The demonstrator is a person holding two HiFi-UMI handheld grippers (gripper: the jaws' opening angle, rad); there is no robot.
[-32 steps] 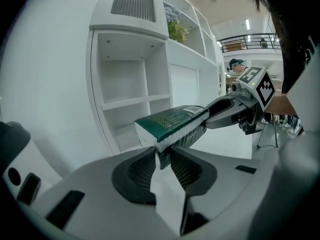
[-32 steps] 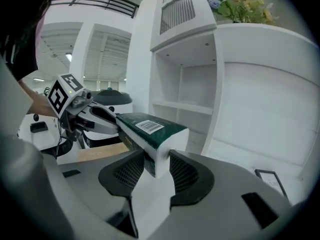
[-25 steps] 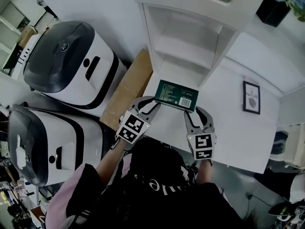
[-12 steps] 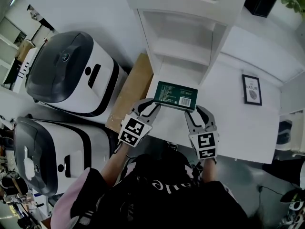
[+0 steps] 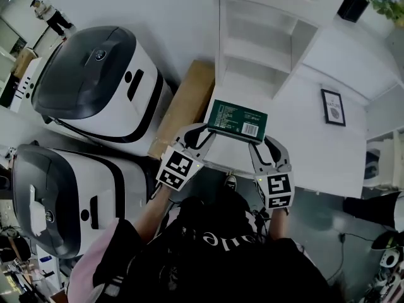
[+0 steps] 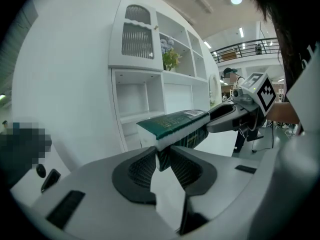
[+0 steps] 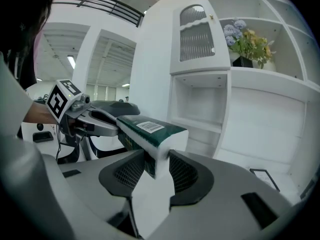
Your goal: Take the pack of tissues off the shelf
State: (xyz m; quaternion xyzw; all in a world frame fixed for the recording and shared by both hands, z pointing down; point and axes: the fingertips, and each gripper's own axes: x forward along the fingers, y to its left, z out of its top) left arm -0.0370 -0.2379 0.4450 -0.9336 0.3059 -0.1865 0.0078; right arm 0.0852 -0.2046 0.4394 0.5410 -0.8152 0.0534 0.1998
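The pack of tissues (image 5: 237, 120) is dark green with a white barcode label. It hangs in the air in front of the white shelf unit (image 5: 265, 49), outside its compartments. My left gripper (image 5: 202, 133) is shut on the pack's left end and my right gripper (image 5: 268, 145) on its right end. In the left gripper view the pack (image 6: 175, 124) runs away from my left gripper (image 6: 162, 156), with its white end pinched between the jaws. In the right gripper view my right gripper (image 7: 156, 164) clamps the other end of the pack (image 7: 147, 129).
Two large white and dark-grey machines (image 5: 95, 81) (image 5: 57, 201) stand at the left. A cardboard box (image 5: 186, 106) leans beside the shelf unit. A framed picture (image 5: 333, 106) lies on the white counter at the right. A black flower pot (image 5: 352, 5) stands at the top right.
Both grippers have drawn back from the shelf toward the person, carrying the pack between them. The shelf's lower compartment now lies farther from the pack.
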